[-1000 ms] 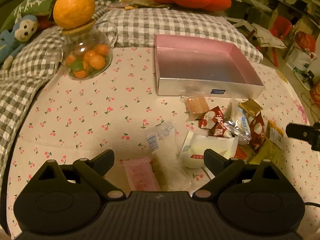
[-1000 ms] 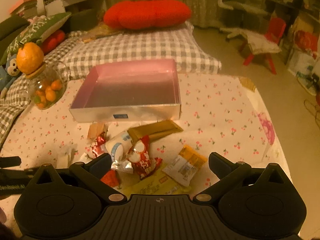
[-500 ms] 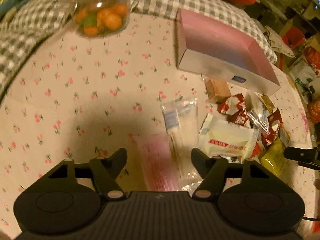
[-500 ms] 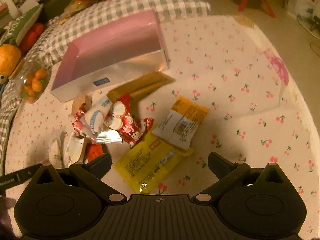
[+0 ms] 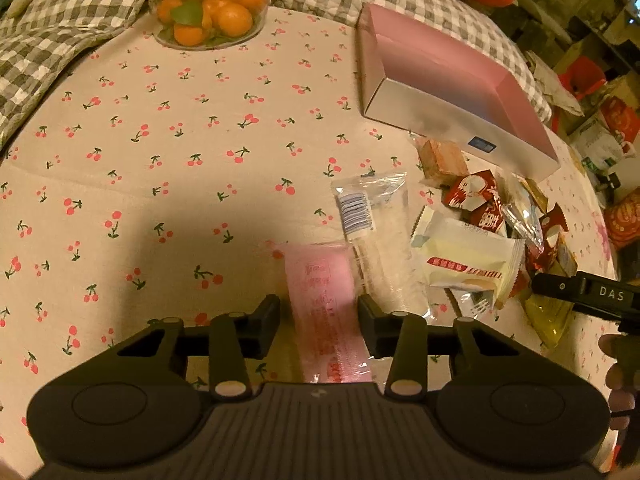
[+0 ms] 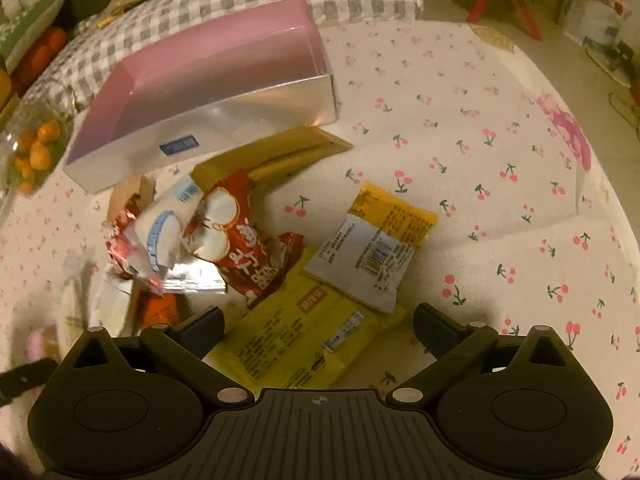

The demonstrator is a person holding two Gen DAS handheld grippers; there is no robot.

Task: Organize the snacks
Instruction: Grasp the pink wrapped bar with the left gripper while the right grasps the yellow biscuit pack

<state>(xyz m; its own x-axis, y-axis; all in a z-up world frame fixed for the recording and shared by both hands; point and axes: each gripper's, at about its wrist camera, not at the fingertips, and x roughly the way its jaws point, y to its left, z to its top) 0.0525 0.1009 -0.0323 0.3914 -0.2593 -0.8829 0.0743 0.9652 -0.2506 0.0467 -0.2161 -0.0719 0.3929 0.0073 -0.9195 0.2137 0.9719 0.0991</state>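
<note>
1. Left tongs (image 5: 318,312) now straddle the pink snack packet (image 5: 324,304), which lies flat on the cherry-print cloth of the bench (image 5: 160,152). The jaws have just been closing: a second ago they stood wide with several wrappers between them; now they are narrowed to roughly the packet's width. The pad on the clear-wrapper side sits at the packet's edge; a sliver of cloth shows at the other. I cannot confirm a firm pinch yet.
2. The left view has dropped closer to the cloth and shifted, so the jar of oranges (image 5: 208,12) has slid to the top edge.
3. Right tongs (image 6: 318,326) stand wide open, holding nothing. They have come down over the yellow packet (image 6: 304,344), which lies between the fingers without touching either. The orange-and-white packet (image 6: 372,248) overlaps its far end.
4. The pink box (image 6: 224,116) sits beyond the heap, open and empty in both views. The remaining snacks, including the red packets (image 6: 240,240), the clear wrapper (image 5: 372,232) and the cream packet (image 5: 468,260), lie loose just in front of it.
5. Reading: both hands have committed to a pick, left ahead of right. No snack is in the box yet, so the sorting is at its start.
6. Risk: the clear wrapper lies against the pink packet and could be dragged along.
</note>
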